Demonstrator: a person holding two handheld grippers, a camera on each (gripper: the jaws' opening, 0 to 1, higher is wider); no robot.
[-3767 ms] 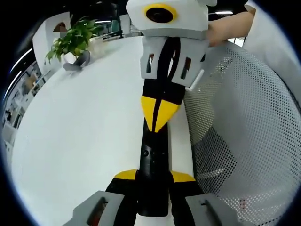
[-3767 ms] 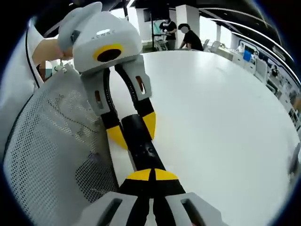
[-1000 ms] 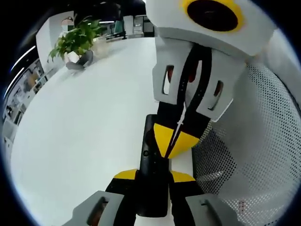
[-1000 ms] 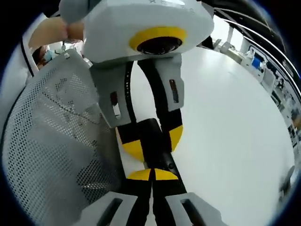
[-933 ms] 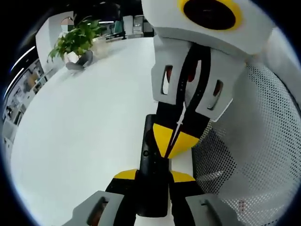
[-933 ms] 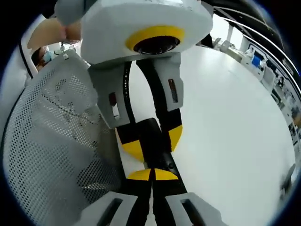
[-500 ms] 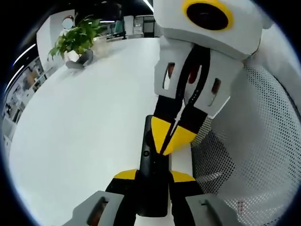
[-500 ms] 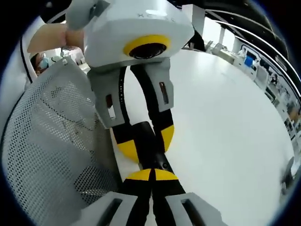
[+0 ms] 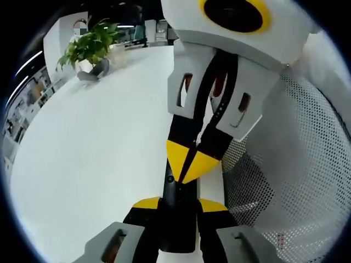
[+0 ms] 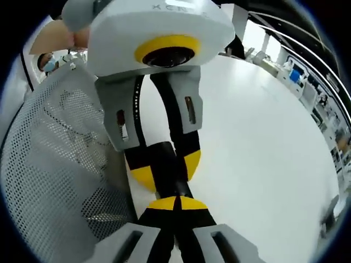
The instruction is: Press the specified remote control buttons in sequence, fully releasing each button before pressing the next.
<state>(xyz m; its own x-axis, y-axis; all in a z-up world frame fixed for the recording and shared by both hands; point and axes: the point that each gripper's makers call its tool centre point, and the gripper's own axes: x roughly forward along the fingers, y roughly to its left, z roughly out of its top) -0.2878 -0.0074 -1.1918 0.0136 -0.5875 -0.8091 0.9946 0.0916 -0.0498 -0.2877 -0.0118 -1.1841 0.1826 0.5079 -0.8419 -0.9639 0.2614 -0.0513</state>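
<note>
A black remote control [image 9: 178, 224] lies lengthwise between the jaws of my left gripper [image 9: 178, 205], which is shut on it just above the white table [image 9: 93, 137]. My right gripper [image 9: 189, 164] reaches in from the top of the left gripper view. Its yellow tips are together and rest on the remote's face beside a small round button [image 9: 170, 178]. In the right gripper view my right gripper [image 10: 176, 204] is shut with its tips on the remote [image 10: 164, 159]. The left gripper [image 10: 164, 167] faces it there, a yellow tip on each side of the remote.
A grey mesh chair back [image 9: 296, 164] stands right beside the grippers and the table edge, on the left in the right gripper view [image 10: 55, 181]. A potted plant [image 9: 88, 46] sits at the far side of the table. Bare white tabletop [image 10: 263, 153] stretches away.
The right gripper has slid along the remote toward the left gripper's jaws and shifted slightly sideways. Less of the remote shows between the two. The left gripper keeps its hold.
</note>
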